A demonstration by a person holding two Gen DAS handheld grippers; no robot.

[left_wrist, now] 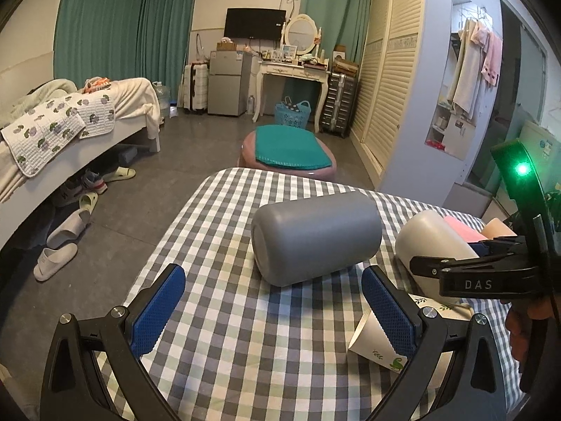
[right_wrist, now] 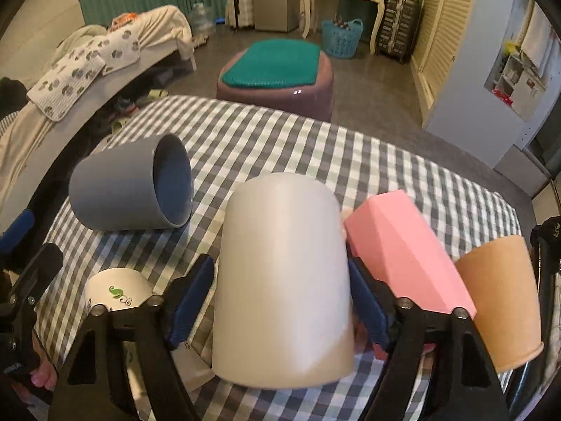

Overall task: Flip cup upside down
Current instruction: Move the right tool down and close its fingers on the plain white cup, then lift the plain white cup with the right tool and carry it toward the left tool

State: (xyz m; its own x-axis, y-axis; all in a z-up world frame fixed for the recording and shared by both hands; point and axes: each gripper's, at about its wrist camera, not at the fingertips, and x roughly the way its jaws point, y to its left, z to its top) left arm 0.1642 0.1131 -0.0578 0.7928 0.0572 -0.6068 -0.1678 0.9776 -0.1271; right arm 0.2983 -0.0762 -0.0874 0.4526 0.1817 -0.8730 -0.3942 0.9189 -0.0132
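**White cup clamped mouth-down; neighbours crowd it**

The checked table (right_wrist: 403,175) carries everything. On it the white cup (right_wrist: 284,280) is the landmark: base up, rim down near the cloth, pinched between the right gripper (right_wrist: 280,301) pads. I cannot tell whether the rim rests fully on the cloth.

Just right of the white cup leans a pink cup (right_wrist: 403,252), with a brown paper cup (right_wrist: 501,301) beyond. Left of it and farther back, a grey cup (left_wrist: 315,236) lies on its side, mouth toward the white cup. A printed paper cup (right_wrist: 115,291) sits near its left.

Risk, as I judge it: releasing while the cup is tilted could topple it onto the pink cup; spreading fingers may nudge either neighbour.

The left gripper (left_wrist: 273,312) hovers low, fingers spread, empty, aimed at the grey cup.
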